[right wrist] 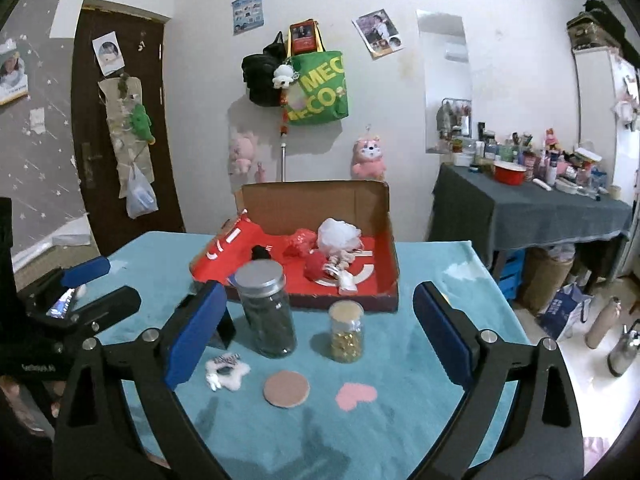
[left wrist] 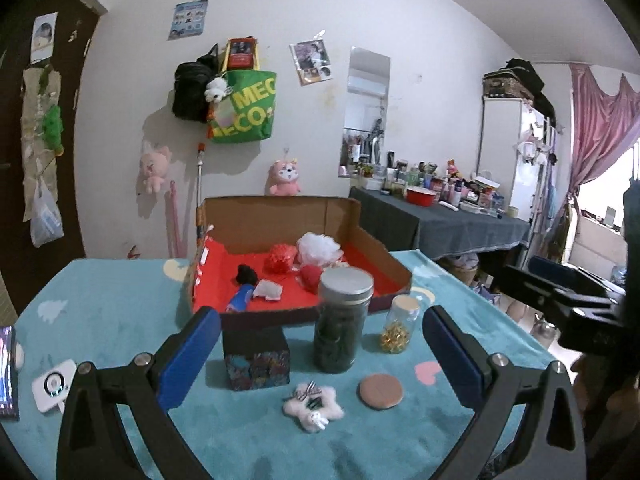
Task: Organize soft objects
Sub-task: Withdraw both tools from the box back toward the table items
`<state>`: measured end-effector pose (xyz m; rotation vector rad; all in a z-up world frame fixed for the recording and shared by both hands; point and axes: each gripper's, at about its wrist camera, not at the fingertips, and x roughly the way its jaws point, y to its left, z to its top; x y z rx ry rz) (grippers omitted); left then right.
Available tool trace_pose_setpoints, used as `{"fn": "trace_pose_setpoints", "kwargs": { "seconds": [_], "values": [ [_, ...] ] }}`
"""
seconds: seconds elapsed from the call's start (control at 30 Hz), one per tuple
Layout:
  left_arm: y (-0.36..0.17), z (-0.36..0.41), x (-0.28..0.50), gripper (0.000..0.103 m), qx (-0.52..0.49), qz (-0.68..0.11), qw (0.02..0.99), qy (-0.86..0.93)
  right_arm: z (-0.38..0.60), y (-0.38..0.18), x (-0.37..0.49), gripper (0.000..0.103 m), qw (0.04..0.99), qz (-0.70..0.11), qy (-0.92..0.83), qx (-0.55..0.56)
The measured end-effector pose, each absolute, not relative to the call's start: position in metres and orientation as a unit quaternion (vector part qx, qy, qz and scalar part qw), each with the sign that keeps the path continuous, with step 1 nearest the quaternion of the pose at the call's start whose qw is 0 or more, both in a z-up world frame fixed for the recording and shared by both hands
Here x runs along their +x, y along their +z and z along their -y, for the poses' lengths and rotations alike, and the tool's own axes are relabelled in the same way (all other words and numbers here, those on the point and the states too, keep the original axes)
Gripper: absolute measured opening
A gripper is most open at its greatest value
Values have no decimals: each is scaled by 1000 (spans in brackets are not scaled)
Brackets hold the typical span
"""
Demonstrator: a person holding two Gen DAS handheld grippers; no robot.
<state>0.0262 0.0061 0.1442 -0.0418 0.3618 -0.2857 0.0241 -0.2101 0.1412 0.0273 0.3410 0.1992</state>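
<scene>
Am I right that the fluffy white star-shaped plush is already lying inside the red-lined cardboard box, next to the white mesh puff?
Not quite: the white star-shaped plush lies on the teal tablecloth, in front of the jars and outside the cardboard box. The white mesh puff is inside the box. The left wrist view shows this.

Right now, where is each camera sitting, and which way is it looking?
Left wrist: on the left tongs, looking across the table at the box; its open blue fingers show, the right tongs beside.
Right wrist: on the right tongs, facing the same way; its open fingers show, the left tongs beside.
Shared: box, tall jar, small jar, fluffy star, round pad.
</scene>
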Motion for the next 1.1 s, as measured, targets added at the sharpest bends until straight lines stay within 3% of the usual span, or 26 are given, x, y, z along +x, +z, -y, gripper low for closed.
{"fn": "trace_pose_setpoints", "kwargs": {
  "seconds": [0.23,0.73,1.1],
  "values": [
    [105,-13,30,103,-43,-215,968,-124,205,101,10,96,985,-161,64,3],
    [41,-8,33,103,-21,-281,954,-102,206,26,27,96,968,-240,62,29],
    [26,-3,37,103,-2,-298,950,-97,209,0,37,96,959,-275,57,36]
  ]
}}
